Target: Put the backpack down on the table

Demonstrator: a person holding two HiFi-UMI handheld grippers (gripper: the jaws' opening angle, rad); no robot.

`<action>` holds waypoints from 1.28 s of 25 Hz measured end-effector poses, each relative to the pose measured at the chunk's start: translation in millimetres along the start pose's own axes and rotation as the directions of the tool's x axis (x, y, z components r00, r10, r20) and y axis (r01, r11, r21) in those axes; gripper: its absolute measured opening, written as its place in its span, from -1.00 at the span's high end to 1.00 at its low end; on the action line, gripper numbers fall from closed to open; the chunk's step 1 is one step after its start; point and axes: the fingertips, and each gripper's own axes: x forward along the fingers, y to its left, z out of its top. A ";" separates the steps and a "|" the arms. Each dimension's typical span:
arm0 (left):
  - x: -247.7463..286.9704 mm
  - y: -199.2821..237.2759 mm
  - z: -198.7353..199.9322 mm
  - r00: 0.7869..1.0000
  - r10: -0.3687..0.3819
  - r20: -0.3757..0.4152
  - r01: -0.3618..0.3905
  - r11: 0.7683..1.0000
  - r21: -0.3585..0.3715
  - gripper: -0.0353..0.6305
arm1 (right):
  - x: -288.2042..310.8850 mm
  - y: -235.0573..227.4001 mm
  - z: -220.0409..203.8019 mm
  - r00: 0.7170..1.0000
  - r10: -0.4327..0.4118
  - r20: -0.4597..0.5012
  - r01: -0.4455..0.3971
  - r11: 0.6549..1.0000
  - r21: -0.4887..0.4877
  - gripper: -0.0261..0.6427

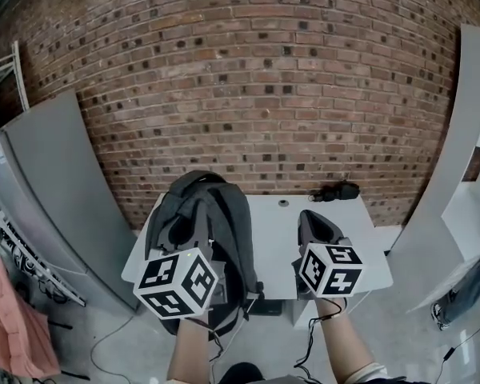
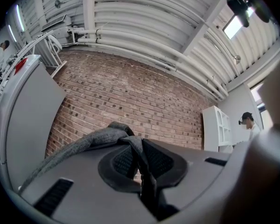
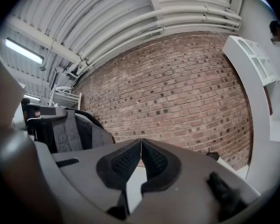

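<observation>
Red-brick wall (image 1: 248, 78) backs a white rectangular table (image 1: 280, 246). Over its left part hangs the grey fabric backpack (image 1: 204, 230), its lower end past the near edge; whether it rests on the top I cannot tell. My left claw (image 2: 140, 160) is clenched on its grey strap (image 2: 84, 143). My right claw (image 3: 141, 155), beside the backpack, is closed on nothing.

White table (image 1: 276, 246), black object (image 1: 336, 191) atop

3 views, all toward brick wall (image 1: 248, 70)
</observation>
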 end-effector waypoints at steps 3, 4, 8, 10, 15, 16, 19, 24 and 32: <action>12.6 7.0 -5.7 1.000 0.006 -0.011 -0.007 1.000 -0.017 0.78 | 11.1 -5.2 -5.2 1.000 -0.004 -0.011 0.004 1.000 -0.004 0.83; 17.2 9.3 -7.5 1.000 0.011 -0.012 -0.011 1.000 -0.022 0.78 | 15.7 -7.8 -6.6 1.000 -0.006 -0.014 0.006 1.000 -0.006 0.83; 41.0 15.1 -15.8 1.000 0.017 -0.020 -0.017 1.000 -0.024 0.78 | 40.1 -16.3 -11.1 1.000 -0.009 -0.028 0.009 1.000 -0.011 0.83; 54.3 19.0 -19.9 1.000 0.011 -0.024 -0.012 1.000 -0.026 0.78 | 54.3 -19.1 -10.6 1.000 -0.009 -0.025 0.008 1.000 -0.012 0.83; 89.1 35.8 -20.9 1.000 0.008 -0.021 -0.009 0.999 -0.048 0.78 | 93.6 -22.7 -3.6 1.000 -0.007 -0.020 0.007 1.000 -0.028 0.83; 96.4 39.4 -20.8 1.000 0.007 -0.020 -0.008 0.998 -0.056 0.78 | 101.9 -23.6 -3.4 1.000 -0.008 -0.021 0.007 1.000 -0.030 0.83; 119.0 49.6 -21.7 1.000 -0.002 -0.020 0.001 0.997 -0.074 0.78 | 126.6 -26.2 -5.0 1.000 -0.011 -0.028 0.010 0.999 -0.039 0.83; 154.1 65.4 -20.0 1.000 -0.011 -0.017 0.010 0.997 -0.070 0.78 | 163.6 -30.2 4.6 0.999 -0.030 -0.029 0.028 0.998 -0.063 0.83; 206.8 99.1 -22.6 1.000 -0.003 -0.019 0.002 0.999 -0.050 0.78 | 225.7 -28.4 15.3 1.000 -0.025 -0.012 0.024 0.997 -0.077 0.83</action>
